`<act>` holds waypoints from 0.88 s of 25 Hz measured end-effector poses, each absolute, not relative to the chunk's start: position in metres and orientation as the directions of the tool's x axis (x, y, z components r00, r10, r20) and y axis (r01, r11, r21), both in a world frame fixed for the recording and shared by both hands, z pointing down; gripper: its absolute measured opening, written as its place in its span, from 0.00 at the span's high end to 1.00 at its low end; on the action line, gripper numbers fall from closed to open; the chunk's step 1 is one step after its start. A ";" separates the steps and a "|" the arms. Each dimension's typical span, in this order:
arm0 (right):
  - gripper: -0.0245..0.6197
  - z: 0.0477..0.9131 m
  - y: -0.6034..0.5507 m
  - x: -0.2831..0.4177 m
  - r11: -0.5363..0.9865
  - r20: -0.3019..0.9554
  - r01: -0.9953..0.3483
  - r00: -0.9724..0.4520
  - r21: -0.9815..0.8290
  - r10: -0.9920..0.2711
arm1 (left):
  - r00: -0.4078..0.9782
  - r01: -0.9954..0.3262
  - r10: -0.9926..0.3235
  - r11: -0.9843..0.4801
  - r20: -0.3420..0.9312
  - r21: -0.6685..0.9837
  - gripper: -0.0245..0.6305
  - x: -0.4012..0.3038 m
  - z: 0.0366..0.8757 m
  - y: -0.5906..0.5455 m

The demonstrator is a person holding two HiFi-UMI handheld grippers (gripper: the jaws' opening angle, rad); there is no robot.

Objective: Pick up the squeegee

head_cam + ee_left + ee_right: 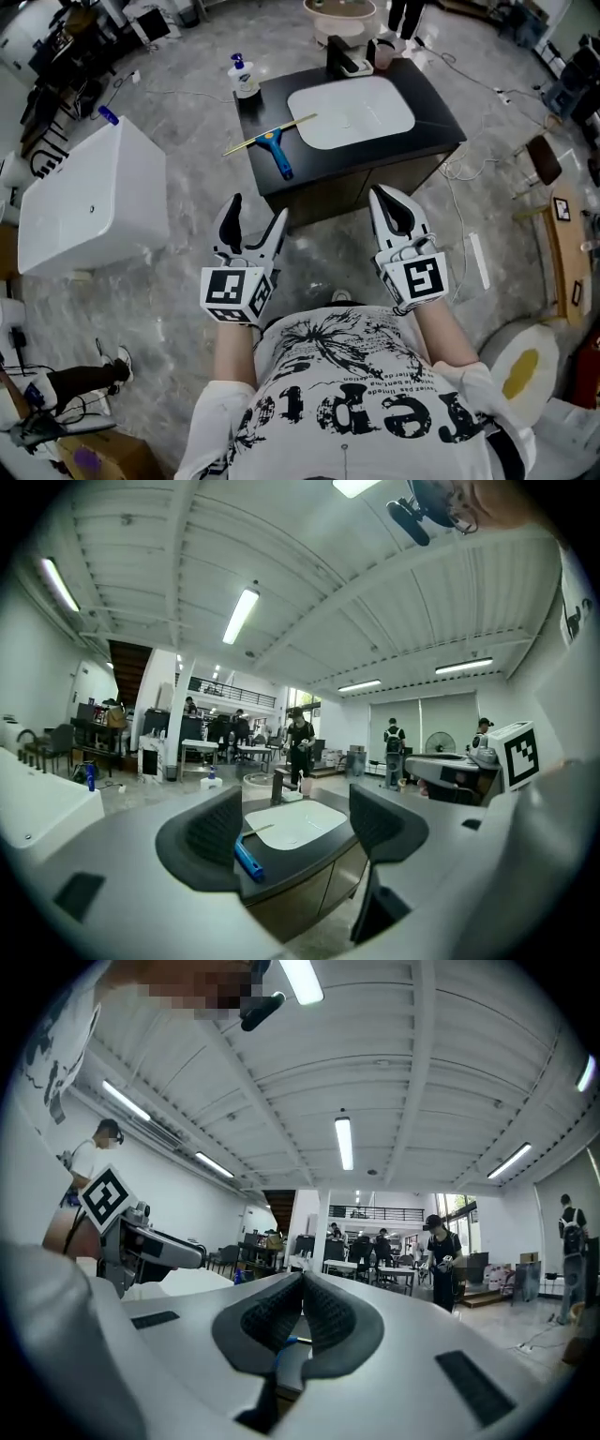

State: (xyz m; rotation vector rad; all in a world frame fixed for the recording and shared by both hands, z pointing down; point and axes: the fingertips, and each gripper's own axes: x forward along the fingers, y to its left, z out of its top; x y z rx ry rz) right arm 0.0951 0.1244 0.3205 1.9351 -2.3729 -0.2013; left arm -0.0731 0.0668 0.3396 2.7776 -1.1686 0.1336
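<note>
The squeegee (274,145) has a blue handle and a long thin yellow blade. It lies on the black vanity top (436,112), left of the white basin (350,112). In the left gripper view its blue handle (249,860) shows between the jaws, far off. My left gripper (252,222) is open and empty, held over the floor short of the vanity's front edge. My right gripper (393,208) is shut with its pads together and nothing between them, also in front of the vanity. In the right gripper view the shut gripper (301,1296) hides most of the cabinet.
A soap pump bottle (244,77) stands at the vanity's back left corner and a black faucet (341,58) behind the basin. A white bathtub (89,202) sits to the left. A toilet (521,361) is at the lower right. People stand in the background.
</note>
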 end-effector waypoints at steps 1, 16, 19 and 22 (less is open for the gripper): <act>0.94 0.323 0.116 0.106 0.212 -0.021 -0.966 -0.217 0.149 -0.976 | 0.684 -0.729 -0.716 -0.680 0.139 0.083 0.44 -0.063 0.344 0.061; 0.94 0.384 -0.032 0.152 0.344 0.104 -0.931 -0.333 0.119 -0.937 | 0.509 -0.859 -0.780 -0.492 0.364 0.146 0.44 -0.015 0.444 -0.071; 0.94 0.396 -0.076 0.153 0.382 0.140 -0.917 -0.366 0.117 -0.920 | 0.481 -0.875 -0.769 -0.455 0.421 0.169 0.44 -0.008 0.473 -0.114; 0.94 0.414 -0.125 0.157 0.403 0.188 -0.909 -0.379 0.105 -0.906 | 0.458 -0.886 -0.739 -0.421 0.494 0.192 0.44 0.001 0.509 -0.159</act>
